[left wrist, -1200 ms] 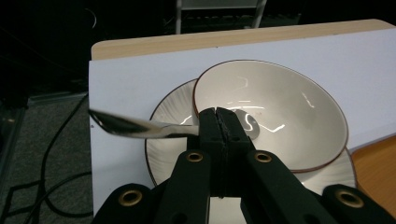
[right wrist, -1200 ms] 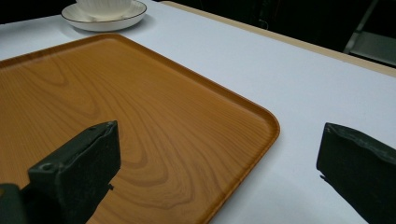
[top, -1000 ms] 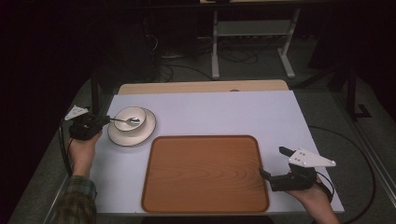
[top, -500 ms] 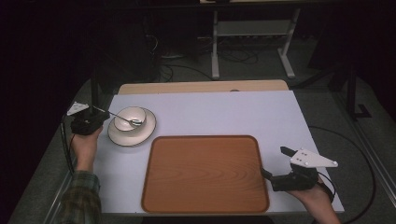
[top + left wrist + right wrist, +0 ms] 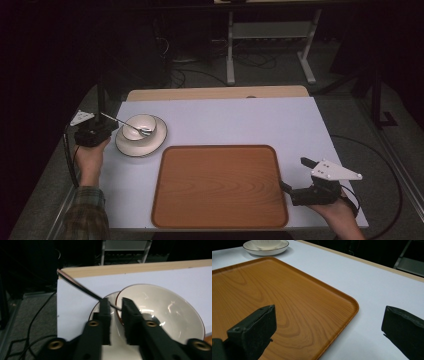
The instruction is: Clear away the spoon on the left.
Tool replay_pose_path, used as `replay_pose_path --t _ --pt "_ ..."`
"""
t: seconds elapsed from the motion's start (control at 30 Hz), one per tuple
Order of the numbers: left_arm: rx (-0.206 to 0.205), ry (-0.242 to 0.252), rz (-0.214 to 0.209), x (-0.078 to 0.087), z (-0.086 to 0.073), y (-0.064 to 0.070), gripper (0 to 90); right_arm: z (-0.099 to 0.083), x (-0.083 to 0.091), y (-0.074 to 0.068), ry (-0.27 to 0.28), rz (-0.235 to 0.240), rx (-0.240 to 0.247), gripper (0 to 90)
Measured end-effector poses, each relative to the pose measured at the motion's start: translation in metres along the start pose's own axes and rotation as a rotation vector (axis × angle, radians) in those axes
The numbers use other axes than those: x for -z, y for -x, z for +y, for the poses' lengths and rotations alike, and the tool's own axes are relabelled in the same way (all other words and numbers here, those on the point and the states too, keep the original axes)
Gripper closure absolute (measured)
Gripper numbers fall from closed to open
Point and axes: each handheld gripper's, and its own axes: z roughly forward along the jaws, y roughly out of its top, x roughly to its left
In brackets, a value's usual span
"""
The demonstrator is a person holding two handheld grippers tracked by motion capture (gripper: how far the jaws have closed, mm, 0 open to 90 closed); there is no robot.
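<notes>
A white bowl (image 5: 136, 124) stands on a white saucer (image 5: 150, 146) at the table's left, with a metal spoon (image 5: 131, 126) resting in it, handle slanting up to the left. My left gripper (image 5: 113, 128) is at the bowl's left rim. In the left gripper view the jaws (image 5: 115, 303) are nearly closed on the spoon's handle (image 5: 80, 286), in front of the bowl (image 5: 162, 312). My right gripper (image 5: 294, 173) rests at the near right, jaws wide apart (image 5: 329, 315) and holding nothing, beside the right edge of the wooden tray (image 5: 220, 185).
The tray (image 5: 287, 295) lies on a pale sheet (image 5: 240, 120) over the table. The bowl and saucer (image 5: 265, 250) sit beyond its far left corner. A metal stand (image 5: 270, 45) and cables are on the dark floor behind the table.
My left gripper has shifted slightly left and back, and the spoon's handle now sticks out farther past the bowl's rim. The right gripper has stayed still.
</notes>
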Motion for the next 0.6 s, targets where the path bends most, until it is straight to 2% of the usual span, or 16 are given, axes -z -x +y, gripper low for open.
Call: replay_pose_path --t 0.1,0.17,0.27,0.33,0.47,0.6 --pt "0.01 0.008 -0.006 0.004 -0.002 -0.002 61.8 0.0 0.001 -0.001 -0.001 0.0 0.003 0.0" --pt "0.002 -0.008 0.007 0.003 -0.003 -0.002 49.6 0.0 0.001 -0.001 0.001 0.0 0.004 0.0" --pt "0.008 -0.018 0.01 -0.001 -0.004 -0.002 42.1 0.0 0.001 -0.001 0.001 -0.001 0.004 0.0" --pt "0.013 -0.026 0.011 -0.005 -0.005 -0.003 37.5 0.0 0.001 0.0 0.001 -0.002 0.002 0.0" --pt "0.029 -0.026 0.008 -0.013 -0.005 -0.006 34.5 0.0 -0.001 0.0 -0.005 -0.002 0.001 0.0" --pt "0.01 -0.034 0.008 -0.023 0.0 -0.003 32.2 0.0 -0.001 0.0 -0.004 -0.003 -0.001 0.0"
